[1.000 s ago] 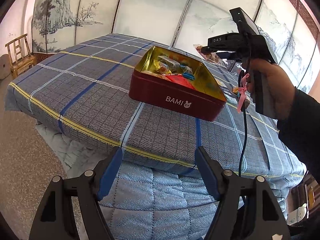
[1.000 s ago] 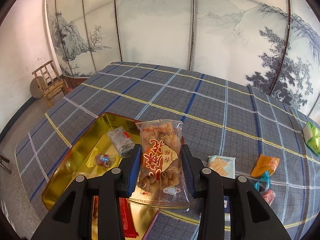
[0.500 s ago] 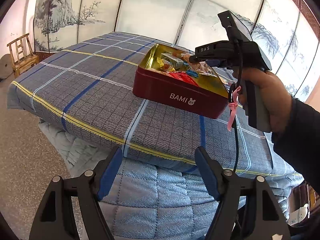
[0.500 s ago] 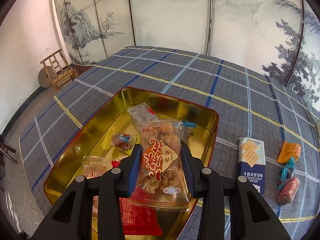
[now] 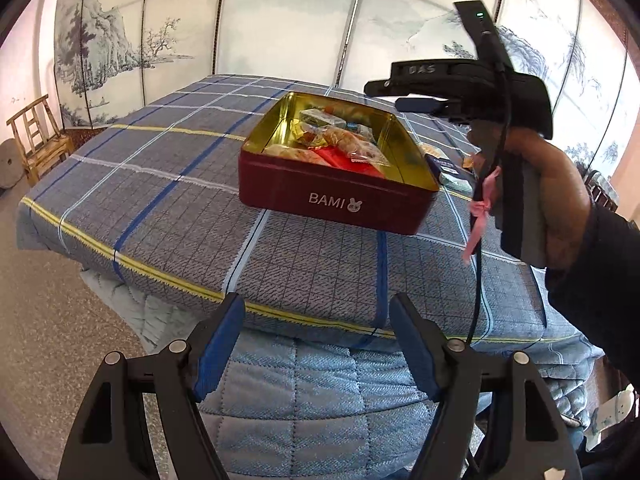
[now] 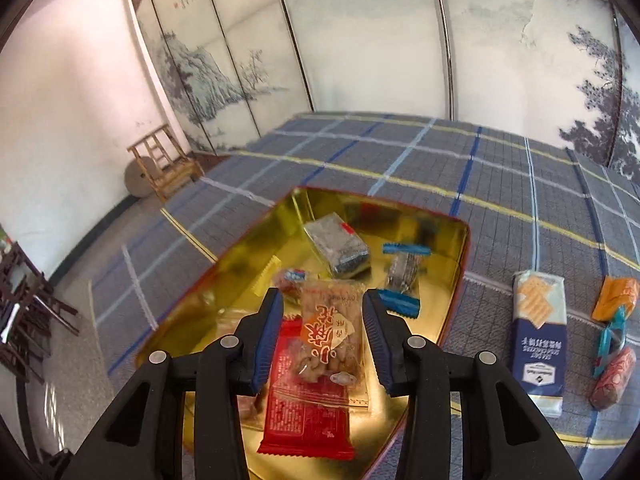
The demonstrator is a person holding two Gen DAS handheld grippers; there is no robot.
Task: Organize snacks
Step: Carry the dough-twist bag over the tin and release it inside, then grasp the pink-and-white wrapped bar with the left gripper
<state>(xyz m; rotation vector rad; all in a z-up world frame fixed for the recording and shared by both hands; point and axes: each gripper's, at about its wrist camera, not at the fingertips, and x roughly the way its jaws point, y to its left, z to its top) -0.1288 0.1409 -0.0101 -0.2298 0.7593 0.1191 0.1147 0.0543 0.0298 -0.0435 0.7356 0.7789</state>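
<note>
Beyond the left gripper (image 5: 316,316), whose jaws stood spread and empty over the plaid bedcover (image 5: 160,184), sat the red tin (image 5: 336,196). The right gripper (image 6: 322,316) hung over that tin (image 6: 460,256); its jaws had just been opening, and the peanut snack packet (image 6: 332,332) lay between them, pads clear of it, atop a red packet (image 6: 304,412). Right of the claw lay a cracker pack (image 6: 540,332).

The right tongs (image 6: 322,334), which a second ago clamped the clear snack packet (image 6: 331,334) above the near rim of the tin (image 6: 460,268), now hang over the tin's middle with their jaws just parted. The packet lies loose between them on the red packet (image 6: 306,412), low in the frame, no pad pressing it.
</note>
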